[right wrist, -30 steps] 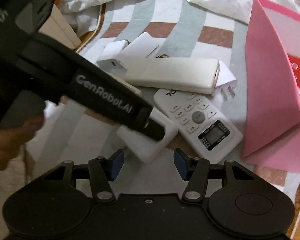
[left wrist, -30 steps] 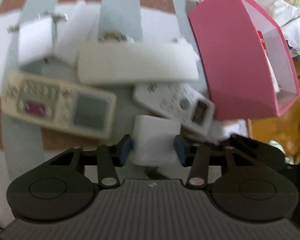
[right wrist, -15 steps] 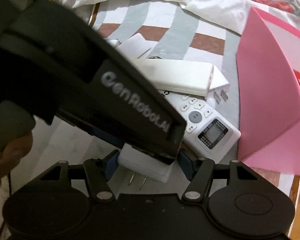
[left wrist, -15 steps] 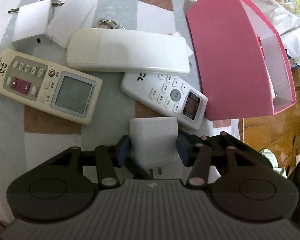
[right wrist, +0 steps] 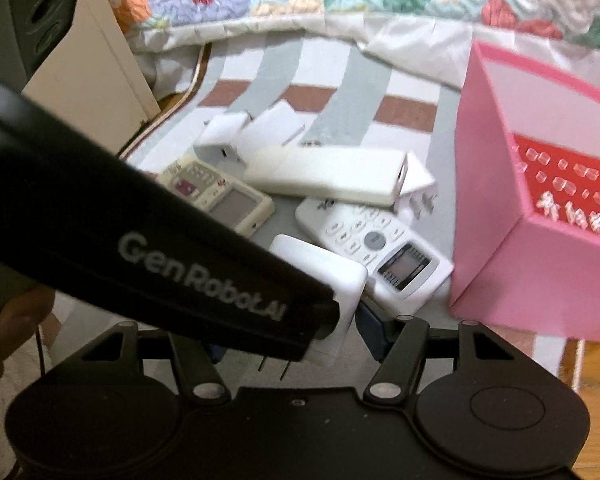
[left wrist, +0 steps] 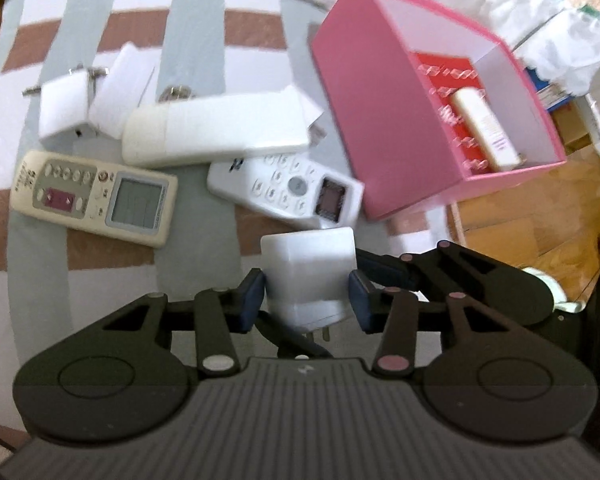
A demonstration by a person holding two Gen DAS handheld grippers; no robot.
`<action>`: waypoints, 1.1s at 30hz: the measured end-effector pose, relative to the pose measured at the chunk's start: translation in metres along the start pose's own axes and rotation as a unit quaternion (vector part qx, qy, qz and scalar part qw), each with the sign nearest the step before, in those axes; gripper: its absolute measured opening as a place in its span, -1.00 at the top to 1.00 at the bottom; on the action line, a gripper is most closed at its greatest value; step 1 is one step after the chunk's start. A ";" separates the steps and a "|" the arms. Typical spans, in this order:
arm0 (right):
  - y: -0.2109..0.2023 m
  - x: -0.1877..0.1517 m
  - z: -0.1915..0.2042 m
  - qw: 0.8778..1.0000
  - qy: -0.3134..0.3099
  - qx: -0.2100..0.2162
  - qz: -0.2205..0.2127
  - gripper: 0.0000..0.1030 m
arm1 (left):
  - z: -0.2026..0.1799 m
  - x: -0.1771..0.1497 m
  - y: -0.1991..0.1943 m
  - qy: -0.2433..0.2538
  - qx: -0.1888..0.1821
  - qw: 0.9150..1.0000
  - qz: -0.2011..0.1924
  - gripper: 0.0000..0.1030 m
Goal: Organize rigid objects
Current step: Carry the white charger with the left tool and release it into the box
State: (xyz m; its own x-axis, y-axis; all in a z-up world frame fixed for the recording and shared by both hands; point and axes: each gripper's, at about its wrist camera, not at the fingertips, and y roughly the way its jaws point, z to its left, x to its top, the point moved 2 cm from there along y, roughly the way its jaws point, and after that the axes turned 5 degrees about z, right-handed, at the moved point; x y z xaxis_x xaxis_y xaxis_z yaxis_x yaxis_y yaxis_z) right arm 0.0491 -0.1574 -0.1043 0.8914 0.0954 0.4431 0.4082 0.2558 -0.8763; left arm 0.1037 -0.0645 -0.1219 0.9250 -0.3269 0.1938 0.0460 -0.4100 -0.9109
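Left wrist view had the left gripper clamped on the white square plug adapter, blue pads pressing both its sides, jaws closing a touch, prongs poking out underneath, the block lifted above the striped grey, white and brown cloth. Right gripper sat around that same adapter, jaws spread; I couldn't tell if its pads touched. Beyond lay the cream remote with the grey screen, the white keypad remote, and the open pink box just beside it
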 end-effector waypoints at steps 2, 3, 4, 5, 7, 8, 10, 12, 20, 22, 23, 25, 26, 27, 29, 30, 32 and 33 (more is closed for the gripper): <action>-0.015 0.004 0.000 1.000 -0.010 -0.003 -0.016 -0.32 | -0.004 0.002 -0.014 -0.001 -0.007 1.000 -0.013 0.15; -0.022 0.006 0.001 1.000 -0.015 -0.005 -0.024 -0.32 | -0.007 0.002 -0.020 0.000 -0.010 1.000 -0.020 0.15; -0.029 0.008 0.001 0.999 -0.019 -0.008 -0.030 -0.33 | -0.011 0.004 -0.026 0.004 -0.012 1.000 -0.026 0.15; -0.036 0.010 0.001 0.999 -0.025 -0.013 -0.037 -0.33 | -0.015 0.005 -0.033 0.007 -0.015 0.999 -0.033 0.15; -0.049 0.014 0.001 0.998 -0.036 -0.023 -0.052 -0.33 | -0.023 0.007 -0.043 0.014 -0.017 0.999 -0.046 0.15; -0.055 0.016 0.001 0.997 -0.039 -0.028 -0.058 -0.33 | -0.028 0.008 -0.048 0.019 -0.018 0.998 -0.052 0.15; -0.067 0.019 -0.003 0.996 -0.044 -0.038 -0.067 -0.33 | -0.038 0.013 -0.055 0.025 -0.020 0.998 -0.060 0.15; -0.077 0.018 -0.009 0.995 -0.048 -0.049 -0.076 -0.33 | -0.050 0.018 -0.060 0.030 -0.021 0.997 -0.066 0.17; -0.107 0.031 -0.051 0.992 -0.039 -0.071 -0.099 -0.33 | -0.092 0.054 -0.063 0.053 -0.043 0.995 -0.073 0.20; -0.108 0.031 -0.063 0.991 -0.034 -0.076 -0.103 -0.33 | -0.102 0.066 -0.056 0.055 -0.051 0.995 -0.071 0.20; -0.109 0.032 -0.072 0.992 -0.024 -0.075 -0.102 -0.33 | -0.106 0.072 -0.052 0.056 -0.055 0.994 -0.070 0.20; -0.102 0.037 -0.092 0.993 -0.007 -0.069 -0.094 -0.33 | -0.114 0.082 -0.040 0.053 -0.061 0.995 -0.065 0.20; -0.099 0.039 -0.103 0.994 0.000 -0.066 -0.088 -0.33 | -0.118 0.088 -0.032 0.051 -0.063 0.995 -0.062 0.20; -0.095 0.041 -0.112 0.995 0.006 -0.065 -0.080 -0.33 | -0.120 0.094 -0.025 0.048 -0.065 0.995 -0.058 0.21; -0.087 0.044 -0.129 0.996 0.016 -0.064 -0.061 -0.33 | -0.124 0.107 -0.007 0.035 -0.071 0.996 -0.047 0.21; -0.081 0.046 -0.139 0.997 0.022 -0.061 -0.048 -0.33 | -0.125 0.111 0.001 0.027 -0.074 0.996 -0.042 0.22; -0.069 0.051 -0.156 0.998 0.030 -0.056 -0.025 -0.33 | -0.127 0.120 0.019 0.016 -0.079 0.996 -0.030 0.22; -0.063 0.051 -0.163 0.998 0.032 -0.054 -0.012 -0.33 | -0.127 0.122 0.028 0.009 -0.084 0.996 -0.024 0.22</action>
State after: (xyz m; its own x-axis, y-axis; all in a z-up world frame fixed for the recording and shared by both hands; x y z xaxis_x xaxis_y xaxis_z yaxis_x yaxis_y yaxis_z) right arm 0.1012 -0.3256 -0.0568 0.8906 0.0280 0.4540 0.4451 0.1514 -0.8826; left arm 0.1703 -0.2240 -0.0776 0.9166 -0.3180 0.2424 0.0241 -0.5613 -0.8272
